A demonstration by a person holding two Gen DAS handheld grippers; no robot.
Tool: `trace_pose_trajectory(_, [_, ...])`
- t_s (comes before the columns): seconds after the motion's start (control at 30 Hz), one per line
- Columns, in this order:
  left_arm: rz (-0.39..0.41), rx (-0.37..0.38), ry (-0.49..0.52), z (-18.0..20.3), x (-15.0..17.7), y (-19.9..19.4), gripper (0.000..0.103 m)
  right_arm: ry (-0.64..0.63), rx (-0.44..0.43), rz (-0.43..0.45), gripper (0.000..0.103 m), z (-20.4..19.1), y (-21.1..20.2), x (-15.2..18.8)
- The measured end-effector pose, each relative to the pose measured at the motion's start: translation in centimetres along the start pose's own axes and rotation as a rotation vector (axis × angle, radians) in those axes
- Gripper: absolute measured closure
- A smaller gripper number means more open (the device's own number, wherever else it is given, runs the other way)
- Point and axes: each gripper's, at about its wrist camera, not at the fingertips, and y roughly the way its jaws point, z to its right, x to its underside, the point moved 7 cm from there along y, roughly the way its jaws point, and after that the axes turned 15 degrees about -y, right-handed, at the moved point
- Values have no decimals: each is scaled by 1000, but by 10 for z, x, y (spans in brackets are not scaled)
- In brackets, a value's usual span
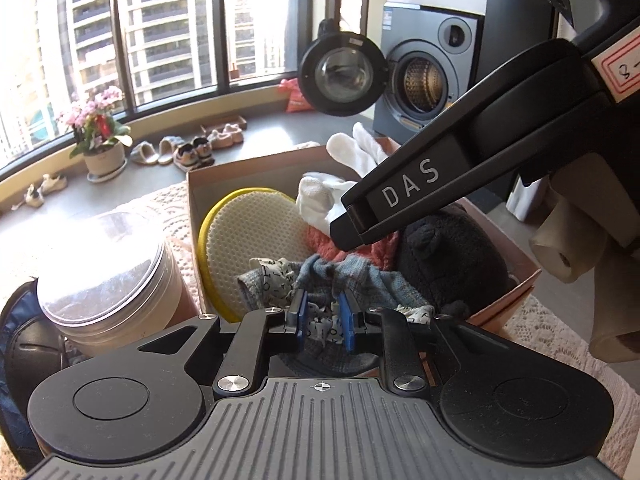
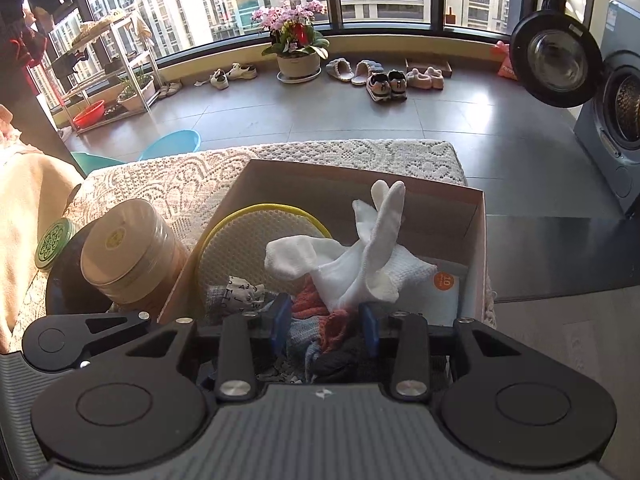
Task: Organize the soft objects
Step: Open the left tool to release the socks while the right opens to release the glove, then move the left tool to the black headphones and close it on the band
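Observation:
A cardboard box on the lace-covered table holds soft things: a yellow-rimmed mesh pad, white socks, a red knit piece, a grey-blue knit cloth, a letter-print cloth and a black plush. My left gripper hangs over the box's near edge, jaws partly open around the letter-print cloth. My right gripper is open over the red and blue knits; its body crosses the left wrist view.
A lidded jar stands left of the box, beside a small green tin. A washing machine with its door open is at the right. A flower pot and shoes line the window.

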Motion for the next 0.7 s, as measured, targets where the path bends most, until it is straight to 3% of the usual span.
trace_pose_trajectory(0.1, [29, 41, -20, 4, -6, -9, 82, 5, -7, 18, 66, 4, -6, -8])
trace_pose_trajectory(0.2, [2, 57, -15, 8, -7, -2, 81, 9, 15, 29, 66, 10, -5, -14])
trace_pose_trajectory(0.3, [-77, 4, 1, 2, 4, 18, 82, 38, -15, -43, 66, 11, 17, -9])
trace_pose_trajectory(0.4, [-67, 36, -19, -1, 4, 16, 82, 30, -7, -66, 66, 5, 30, -2])
trace_pose_trajectory(0.6, [49, 128, -47, -13, 4, -43, 81, 1, 48, -19, 66, 1, 7, -11])
trace_pose_trajectory(0.7, [128, 157, -35, -28, 5, -93, 80, -52, 96, 60, 58, -7, -25, -20])
